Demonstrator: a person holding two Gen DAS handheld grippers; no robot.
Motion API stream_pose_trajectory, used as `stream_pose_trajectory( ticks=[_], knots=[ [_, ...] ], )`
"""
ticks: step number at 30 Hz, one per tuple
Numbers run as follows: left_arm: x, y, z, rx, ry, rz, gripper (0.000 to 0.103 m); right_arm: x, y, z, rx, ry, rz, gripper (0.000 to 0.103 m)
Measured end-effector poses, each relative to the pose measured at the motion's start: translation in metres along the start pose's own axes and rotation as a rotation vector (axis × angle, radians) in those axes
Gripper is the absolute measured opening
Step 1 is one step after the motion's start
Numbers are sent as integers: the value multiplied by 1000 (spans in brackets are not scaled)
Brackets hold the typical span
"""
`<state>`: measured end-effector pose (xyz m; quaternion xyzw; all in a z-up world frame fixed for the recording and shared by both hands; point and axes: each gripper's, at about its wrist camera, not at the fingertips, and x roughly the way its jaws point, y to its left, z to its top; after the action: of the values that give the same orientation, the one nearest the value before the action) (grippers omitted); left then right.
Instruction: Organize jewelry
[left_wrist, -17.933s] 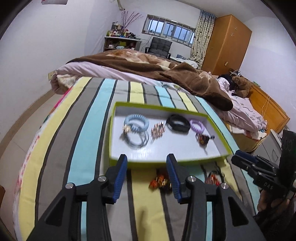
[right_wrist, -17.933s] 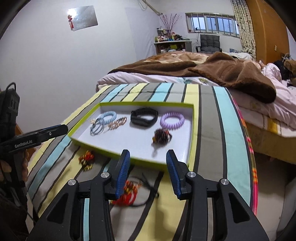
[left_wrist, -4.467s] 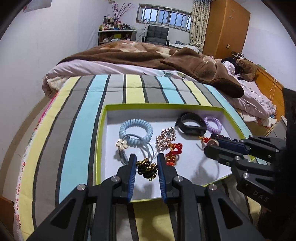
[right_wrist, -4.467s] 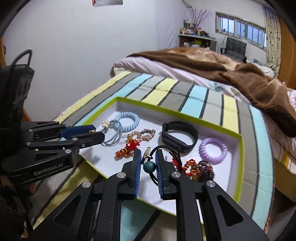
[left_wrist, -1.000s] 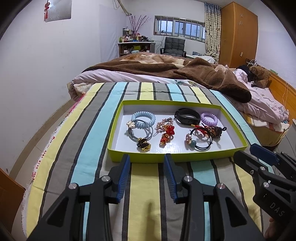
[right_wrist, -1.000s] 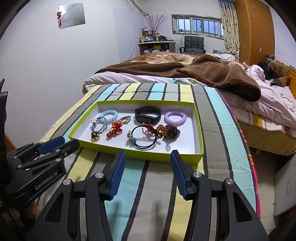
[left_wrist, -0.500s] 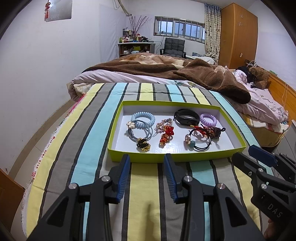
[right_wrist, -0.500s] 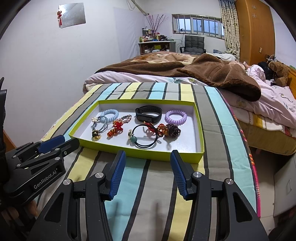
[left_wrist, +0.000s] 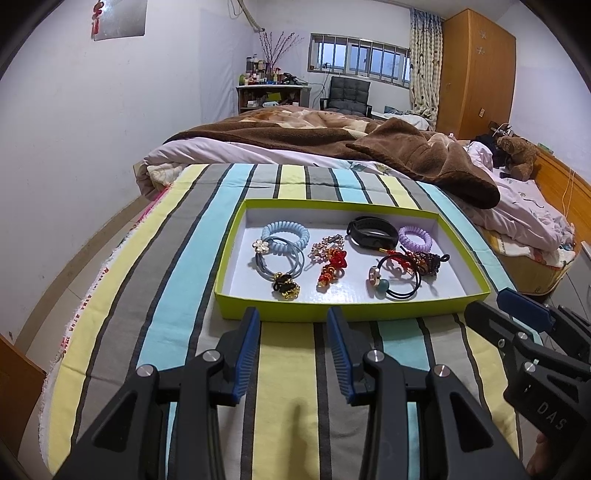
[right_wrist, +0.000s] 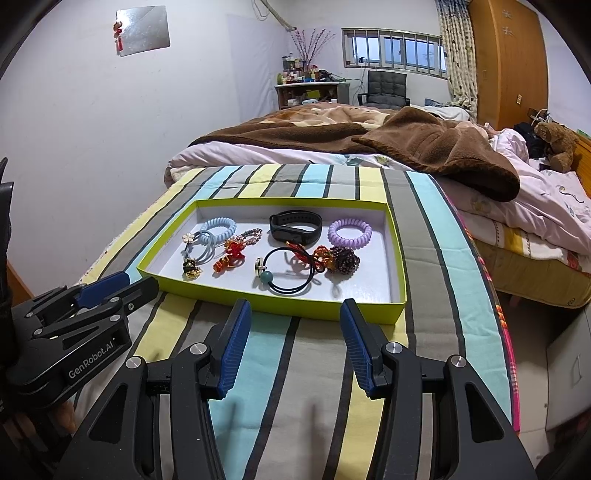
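A shallow lime-green tray (left_wrist: 351, 311) (right_wrist: 273, 301) with a white floor lies on the striped bedspread. Inside lie a blue coil hair tie (left_wrist: 285, 233) (right_wrist: 220, 226), a black wristband (left_wrist: 372, 233) (right_wrist: 295, 223), a purple coil tie (left_wrist: 415, 237) (right_wrist: 349, 229), a red knotted charm (left_wrist: 332, 266), a black elastic with a teal bead (left_wrist: 399, 280) (right_wrist: 288, 275) and several other small pieces. My left gripper (left_wrist: 292, 321) (right_wrist: 110, 282) hovers open just short of the tray's near wall. My right gripper (right_wrist: 295, 314) (left_wrist: 521, 306) is open too, with nothing between its fingers.
A striped bedspread (left_wrist: 177, 266) covers the near end of the bed, and a brown blanket (left_wrist: 406, 155) is heaped behind the tray. A wooden wardrobe (left_wrist: 476, 70), a chair and a cluttered shelf stand at the back wall. The bed's edge drops to the floor at left and right.
Over the last second nothing has visibly moved. Much earlier, loose pieces lay on the bedspread in front of the tray; now they lie inside it.
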<state>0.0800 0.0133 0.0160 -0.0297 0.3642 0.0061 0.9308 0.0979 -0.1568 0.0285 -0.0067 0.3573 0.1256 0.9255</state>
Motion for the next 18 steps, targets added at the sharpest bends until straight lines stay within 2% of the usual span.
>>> stream_pose_trajectory(
  ticks=[8, 12, 15, 18],
  knots=[
    [-1, 0, 0, -3, -1, 10, 39, -2, 0, 1, 0, -4, -1, 51],
    [1, 2, -1, -24, 7, -17, 39, -3, 0, 1, -1, -5, -1, 51],
    [1, 0, -1, -5, 3, 37, 39, -3, 0, 1, -1, -6, -1, 51],
    [-1, 0, -1, -5, -8, 41, 39, -3, 1, 0, 0, -5, -2, 51]
  ],
)
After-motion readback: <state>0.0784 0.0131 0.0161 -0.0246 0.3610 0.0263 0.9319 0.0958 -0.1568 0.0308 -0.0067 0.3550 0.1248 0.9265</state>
